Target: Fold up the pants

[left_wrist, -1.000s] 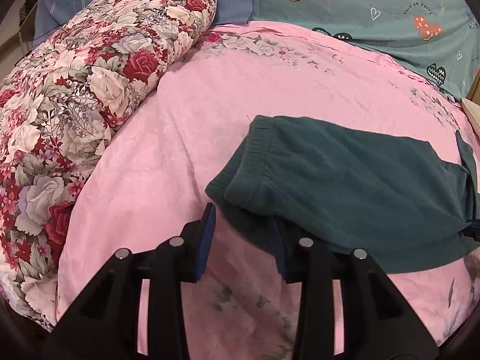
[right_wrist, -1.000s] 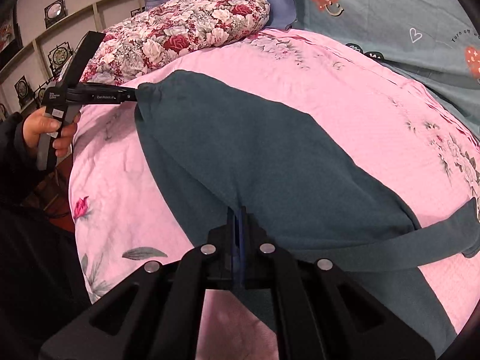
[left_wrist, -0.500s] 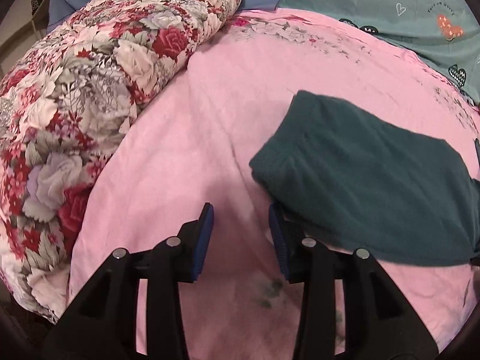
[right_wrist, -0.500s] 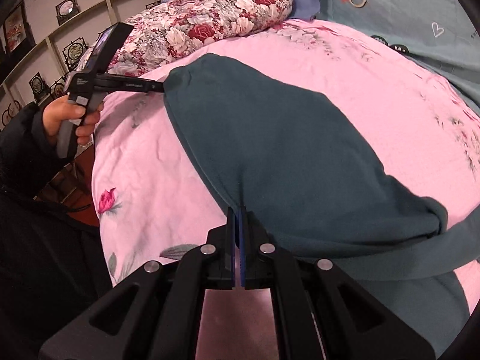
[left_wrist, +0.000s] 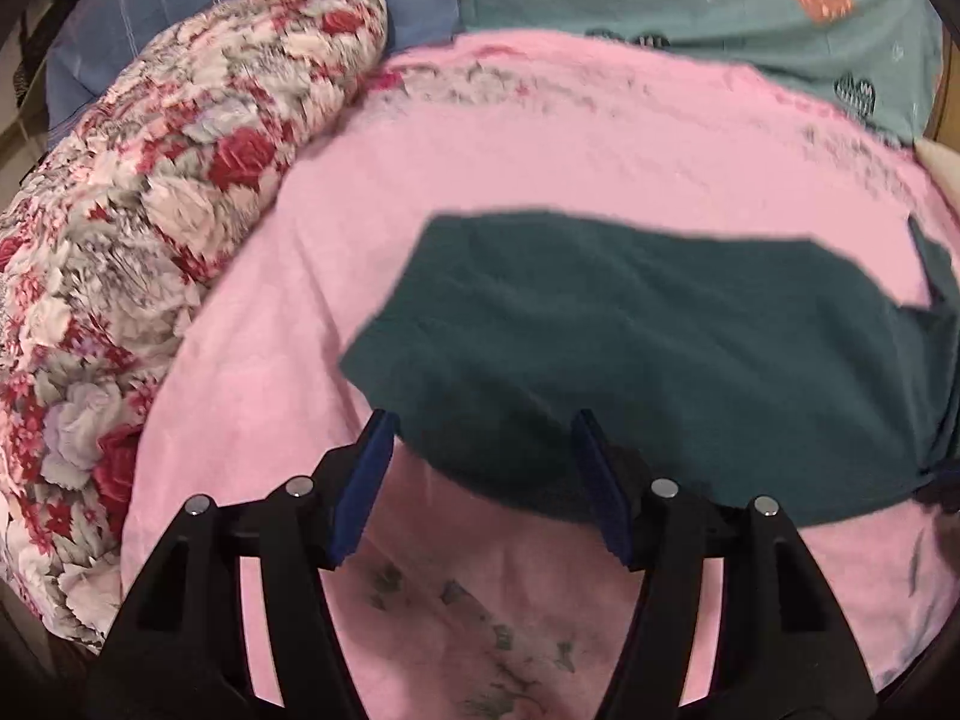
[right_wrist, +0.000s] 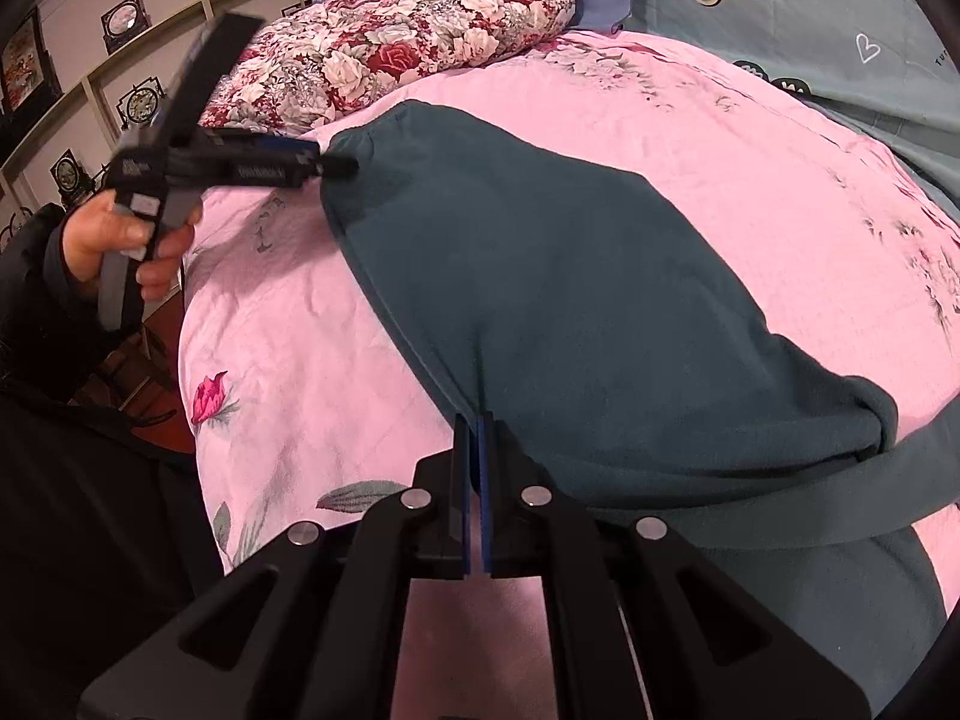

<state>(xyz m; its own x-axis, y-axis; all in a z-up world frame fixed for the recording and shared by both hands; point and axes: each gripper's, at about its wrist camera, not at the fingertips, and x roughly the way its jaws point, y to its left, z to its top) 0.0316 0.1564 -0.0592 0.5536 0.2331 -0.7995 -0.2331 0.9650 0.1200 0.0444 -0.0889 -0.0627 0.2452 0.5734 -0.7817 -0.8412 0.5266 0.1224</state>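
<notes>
Dark teal pants (left_wrist: pixel 660 348) lie folded over on the pink bedsheet (left_wrist: pixel 540 138). In the left wrist view my left gripper (left_wrist: pixel 480 468) is open, its blue pads on either side of the pants' near edge, holding nothing. In the right wrist view my right gripper (right_wrist: pixel 475 450) is shut on the near edge of the pants (right_wrist: pixel 570 276), which stretch away toward the waistband end. My left gripper (right_wrist: pixel 324 165) shows there at the far left, at the waistband corner.
A rolled floral quilt (left_wrist: pixel 150 210) lies along the left side of the bed and also shows in the right wrist view (right_wrist: pixel 408 24). Teal heart-print bedding (left_wrist: pixel 720 6) lies at the back. Wall shelves (right_wrist: pixel 90 60) stand beyond the bed's left edge.
My left gripper opened wider and let go of the waistband corner, then came back over the pants' edge. The pants now lie flatter. My right gripper kept its hold.
</notes>
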